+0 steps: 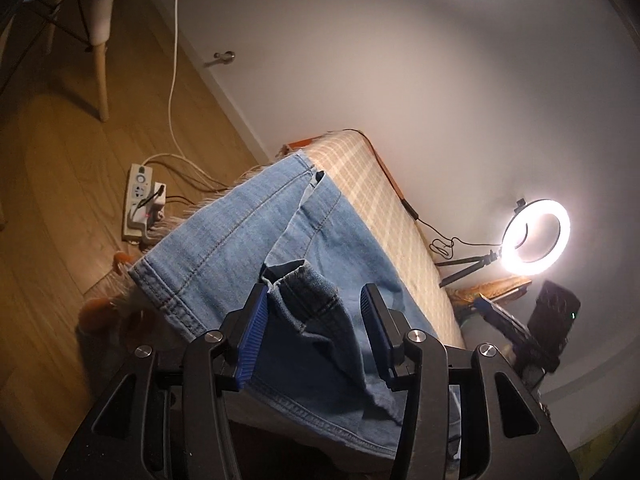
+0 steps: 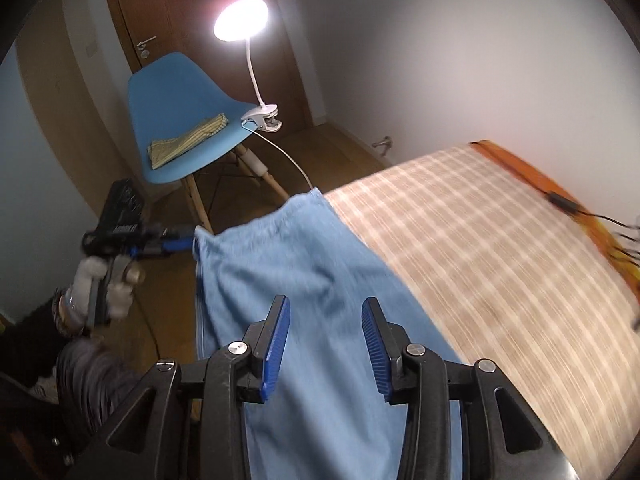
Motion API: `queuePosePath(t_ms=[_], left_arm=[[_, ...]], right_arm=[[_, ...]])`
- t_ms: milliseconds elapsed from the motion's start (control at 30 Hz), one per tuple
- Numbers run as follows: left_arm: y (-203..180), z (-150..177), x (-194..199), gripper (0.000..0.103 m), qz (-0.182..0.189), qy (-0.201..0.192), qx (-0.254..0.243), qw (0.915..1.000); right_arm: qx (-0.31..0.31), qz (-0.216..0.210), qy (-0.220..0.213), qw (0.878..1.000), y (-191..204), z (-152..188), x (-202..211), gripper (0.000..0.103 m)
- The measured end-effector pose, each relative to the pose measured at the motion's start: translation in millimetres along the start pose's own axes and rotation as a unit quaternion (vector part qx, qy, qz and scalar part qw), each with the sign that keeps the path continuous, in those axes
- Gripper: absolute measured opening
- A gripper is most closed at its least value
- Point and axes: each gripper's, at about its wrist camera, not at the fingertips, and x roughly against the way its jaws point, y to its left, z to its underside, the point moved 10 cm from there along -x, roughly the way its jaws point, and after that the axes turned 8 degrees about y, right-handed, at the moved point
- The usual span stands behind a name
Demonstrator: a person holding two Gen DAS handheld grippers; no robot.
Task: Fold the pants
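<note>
Blue pants (image 1: 248, 240) spread over a plaid-covered table (image 2: 500, 248), hem hanging off the edge. Left gripper (image 1: 314, 316) parted around a denim fold, right gripper (image 2: 326, 328) parted above cloth, empty. Nearby: blue chair (image 2: 176, 120), clip lamp (image 2: 244, 20), ring light (image 1: 536, 240), wood floor (image 1: 60, 160).

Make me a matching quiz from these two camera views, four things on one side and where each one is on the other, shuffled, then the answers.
Things:
1. jeans
2. striped folded cloth
3. ring light
4. power strip

Places:
A. on the wooden floor
B. on the blue chair's seat
C. on a small tripod by the wall
D. spread on the checked bed cover

Pairs: 1-D, 2-B, 3-C, 4-A
</note>
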Motion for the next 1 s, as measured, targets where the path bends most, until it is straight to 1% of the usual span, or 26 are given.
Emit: queuePosePath(t_ms=[67, 133, 200, 267, 300, 333, 400, 433, 500, 533, 567, 600, 633, 667, 700, 733, 767, 800, 1000], left_arm=[[-0.5, 0.8, 0.8, 0.046, 0.002, 0.002, 0.008, 1.0], [-3.7, -0.2, 3.3, 0.046, 0.002, -0.003, 0.005, 1.0], [-4.9, -1.6, 5.4, 0.046, -0.002, -0.01, 0.006, 0.9999], [-4.8, -1.4, 4.7, 0.053, 0.001, -0.007, 0.01, 0.9999], [-3.5, -0.7, 4.0, 0.054, 0.003, -0.005, 0.013, 0.9999], [-1.9, -0.5, 3.4, 0.055, 0.006, -0.004, 0.018, 0.9998], [3.7, 0.2, 0.2, 0.056, 0.011, -0.002, 0.035, 0.9993], [6.7, 0.1, -2.5, 0.056, 0.007, -0.002, 0.038, 0.9992], [12.9, 1.3, -10.7, 0.056, 0.0, 0.004, 0.046, 0.9989], [14.9, 2.7, -15.7, 0.056, 0.002, 0.011, 0.052, 0.9986], [15.2, 3.8, -20.4, 0.056, 0.01, 0.015, 0.057, 0.9982], [13.8, 4.0, -22.6, 0.056, 0.014, 0.014, 0.053, 0.9984], [13.7, 4.2, -24.1, 0.056, 0.007, 0.012, 0.048, 0.9987], [14.5, 4.7, -25.7, 0.053, -0.002, 0.01, 0.044, 0.999], [14.9, 5.1, -27.4, 0.053, -0.003, 0.007, 0.042, 0.9991], [15.2, 5.4, -28.9, 0.049, -0.001, 0.006, 0.041, 0.9991], [16.1, 5.7, -29.6, 0.029, -0.001, 0.004, 0.04, 0.9992], [17.2, 5.7, -30.0, 0.021, -0.002, 0.0, 0.035, 0.9994], [16.4, 7.0, -25.2, 0.017, -0.001, -0.019, 0.001, 0.9998]], right_arm=[[0.0, -0.011, 0.009, 1.0, 0.5, -19.3, -28.2, 0.04], [0.014, -0.015, 0.024, 0.999, 5.3, -37.9, -60.3, 0.04], [0.023, -0.016, 0.038, 0.999, 7.5, -49.1, -84.3, 0.04], [0.031, -0.021, 0.053, 0.998, 12.6, -60.4, -112.6, 0.04], [0.034, -0.021, 0.057, 0.998, 14.3, -64.9, -124.6, 0.04], [0.037, -0.021, 0.064, 0.997, 16.7, -69.8, -140.8, 0.04], [0.04, -0.018, 0.072, 0.996, 18.4, -75.7, -157.1, 0.04], [0.044, -0.012, 0.077, 0.996, 20.6, -79.8, -171.2, 0.04], [0.055, 0.006, 0.082, 0.995, 22.5, -85.3, -184.7, 0.04], [0.064, 0.017, 0.09, 0.994, 24.9, -86.8, -195.4, 0.039], [0.069, 0.02, 0.096, 0.993, 26.7, -87.9, -200.7, 0.034], [0.077, 0.022, 0.1, 0.992, 29.7, -88.9, -206.4, 0.03], [0.089, 0.025, 0.106, 0.99, 34.1, -87.7, -212.0, 0.026], [0.096, 0.03, 0.109, 0.989, 34.5, -88.6, -215.3, 0.017], [0.103, 0.037, 0.112, 0.988, 35.2, -87.9, -217.7, 0.013], [0.107, 0.045, 0.114, 0.987, 34.5, -87.2, -219.9, 0.008], [0.109, 0.048, 0.114, 0.986, 33.4, -87.2, -221.1, 0.003], [0.109, 0.051, 0.11, 0.987, 33.7, -87.3, -220.0, 0.002], [0.12, 0.062, 0.085, 0.987, 39.4, -94.5, -201.0, 0.0]])
